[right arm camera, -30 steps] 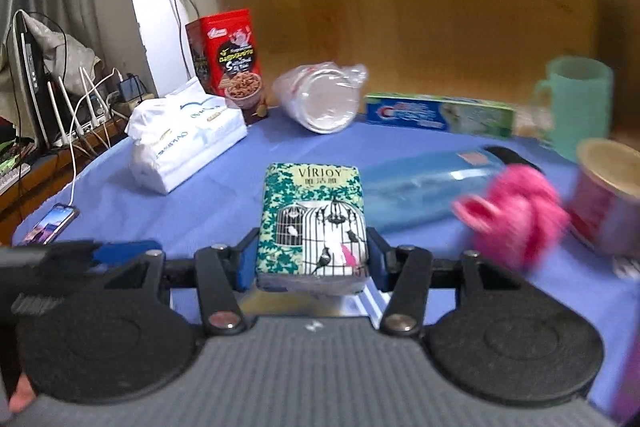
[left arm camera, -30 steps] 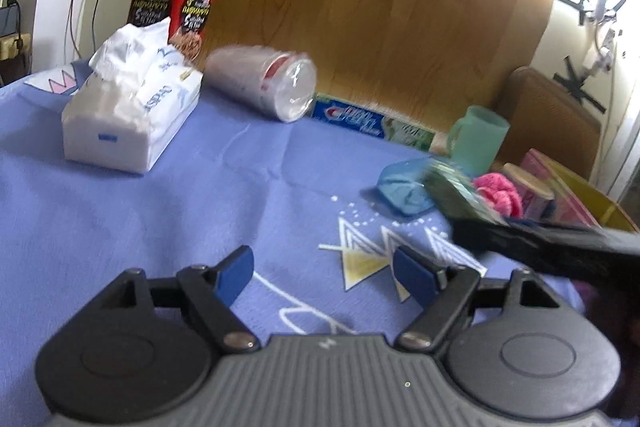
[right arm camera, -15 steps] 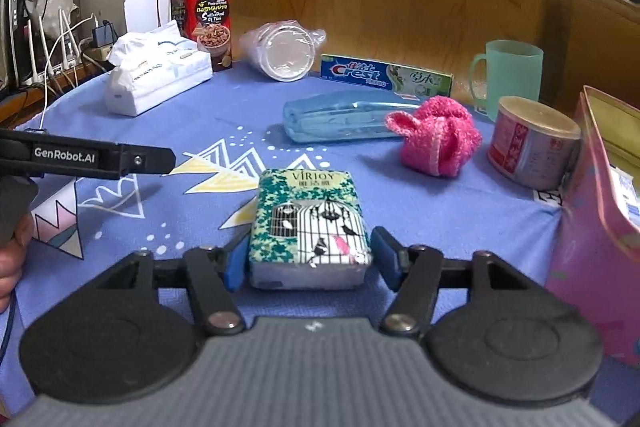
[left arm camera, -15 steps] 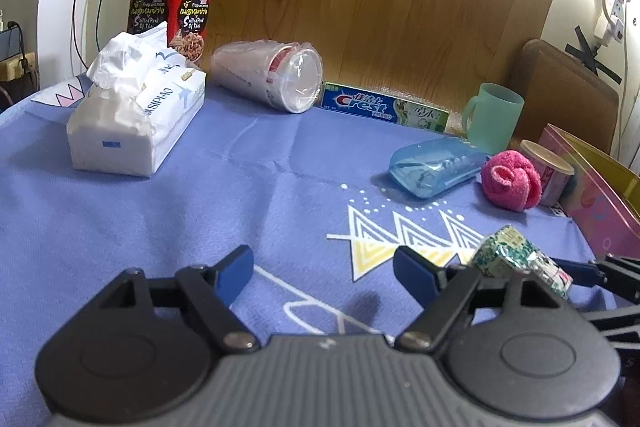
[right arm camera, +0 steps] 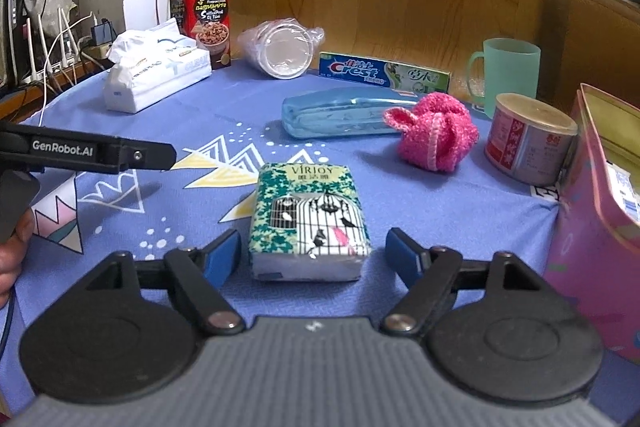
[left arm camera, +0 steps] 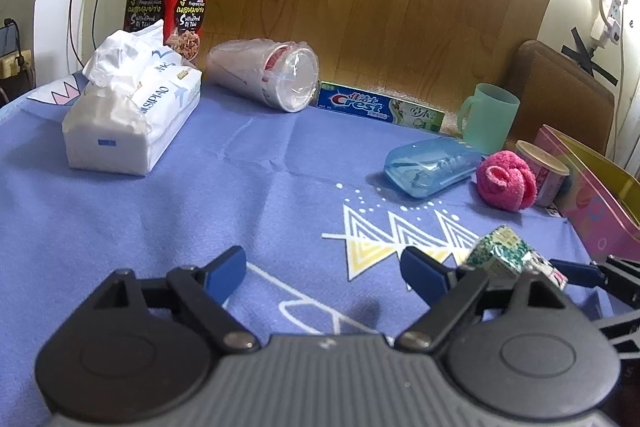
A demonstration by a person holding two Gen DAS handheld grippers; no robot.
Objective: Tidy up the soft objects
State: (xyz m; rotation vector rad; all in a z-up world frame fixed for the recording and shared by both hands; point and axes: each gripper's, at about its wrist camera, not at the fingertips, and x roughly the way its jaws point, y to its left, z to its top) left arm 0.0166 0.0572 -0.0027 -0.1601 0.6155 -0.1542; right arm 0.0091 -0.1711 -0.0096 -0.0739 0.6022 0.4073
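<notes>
Both grippers are opening: the right gripper spreads clear of the green birdcage-printed tissue pack lying on the blue cloth, the left gripper spreads empty. Withdrawing carelessly, a pad could drag this light pack toward the pink tin at three o'clock.

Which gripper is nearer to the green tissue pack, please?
Right. The right gripper straddles the green tissue pack, jaws opening, pads clear. The left gripper sits off to its side, empty.
</notes>
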